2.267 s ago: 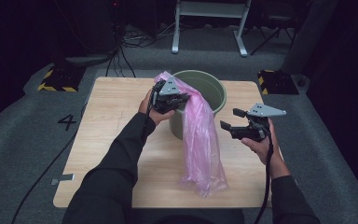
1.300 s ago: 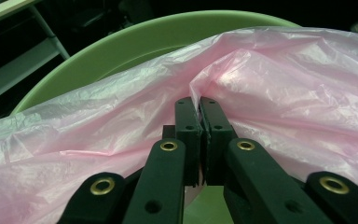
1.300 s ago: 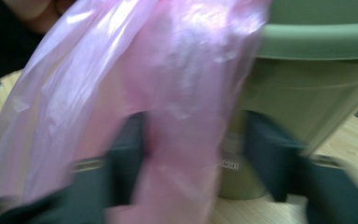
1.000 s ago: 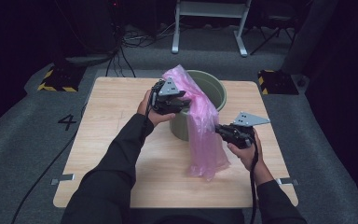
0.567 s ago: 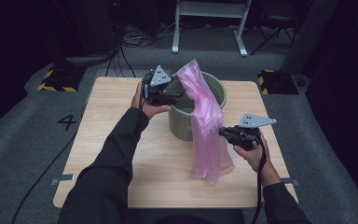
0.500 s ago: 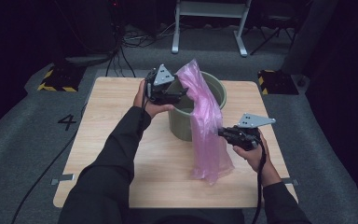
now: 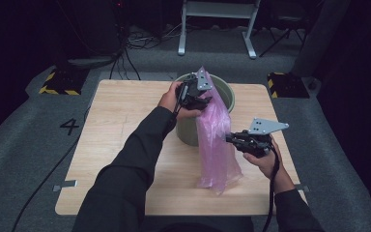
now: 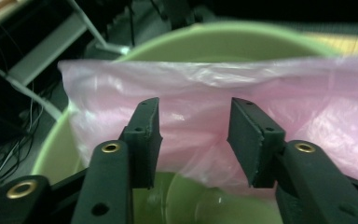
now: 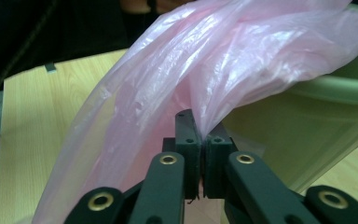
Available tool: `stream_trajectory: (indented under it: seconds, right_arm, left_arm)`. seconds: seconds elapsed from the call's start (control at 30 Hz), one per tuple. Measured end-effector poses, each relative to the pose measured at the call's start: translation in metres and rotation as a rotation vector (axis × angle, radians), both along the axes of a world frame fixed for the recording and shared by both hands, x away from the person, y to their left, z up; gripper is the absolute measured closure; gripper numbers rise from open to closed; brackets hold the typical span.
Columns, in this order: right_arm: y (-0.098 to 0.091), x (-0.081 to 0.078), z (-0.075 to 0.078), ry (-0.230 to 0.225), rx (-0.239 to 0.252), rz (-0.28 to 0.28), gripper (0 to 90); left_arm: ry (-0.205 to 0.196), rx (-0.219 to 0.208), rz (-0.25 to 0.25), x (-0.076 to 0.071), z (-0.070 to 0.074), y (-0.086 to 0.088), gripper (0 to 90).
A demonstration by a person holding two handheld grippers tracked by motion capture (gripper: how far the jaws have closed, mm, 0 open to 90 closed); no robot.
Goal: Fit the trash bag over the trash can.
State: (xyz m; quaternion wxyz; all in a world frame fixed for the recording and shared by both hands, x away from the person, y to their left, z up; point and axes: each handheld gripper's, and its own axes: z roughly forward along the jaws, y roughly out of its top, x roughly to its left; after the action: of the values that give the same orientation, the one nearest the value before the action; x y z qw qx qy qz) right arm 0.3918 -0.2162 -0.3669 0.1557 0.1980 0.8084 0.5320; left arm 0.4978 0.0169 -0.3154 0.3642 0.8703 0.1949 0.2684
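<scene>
One pink bag (image 7: pixel 216 145), one green bin (image 7: pixel 189 129), two grippers: right (image 7: pixel 230 139) pinching it.

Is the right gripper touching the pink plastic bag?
Touching. In the right gripper view, the right gripper has its jaws pinched shut on a fold of the pink plastic bag.

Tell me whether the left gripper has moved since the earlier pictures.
Yes. The left gripper has shifted rightward in the high view, from beside the green bucket's left rim to over its opening, against the pink bag.
</scene>
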Motion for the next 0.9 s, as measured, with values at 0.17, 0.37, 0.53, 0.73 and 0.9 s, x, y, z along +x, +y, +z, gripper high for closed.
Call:
stream_trajectory:
  seconds: [0.17,0.37,0.53,0.73,0.9]
  right_arm:
    - [-0.005,-0.001,0.009,-0.038,0.037,-0.048,87.3]
    - [-0.009,0.006,0.016,-0.041,0.060,-0.122,87.6]
    - [-0.009,0.012,0.020,-0.034,0.057,-0.137,87.5]
    - [-0.006,0.017,0.027,-0.018,0.062,-0.144,86.9]
    - [-0.002,0.026,0.032,0.009,0.050,-0.131,86.7]
  left_arm:
    - [0.030,0.032,-0.005,0.000,0.000,0.000,57.5]
    - [0.011,-0.023,-0.022,-0.006,0.009,0.017,54.8]
    - [-0.015,-0.108,-0.085,-0.020,0.014,0.028,45.1]
    - [-0.059,-0.147,-0.141,-0.044,0.010,0.045,36.0]
    - [-0.068,-0.175,-0.175,-0.055,0.006,0.053,34.7]
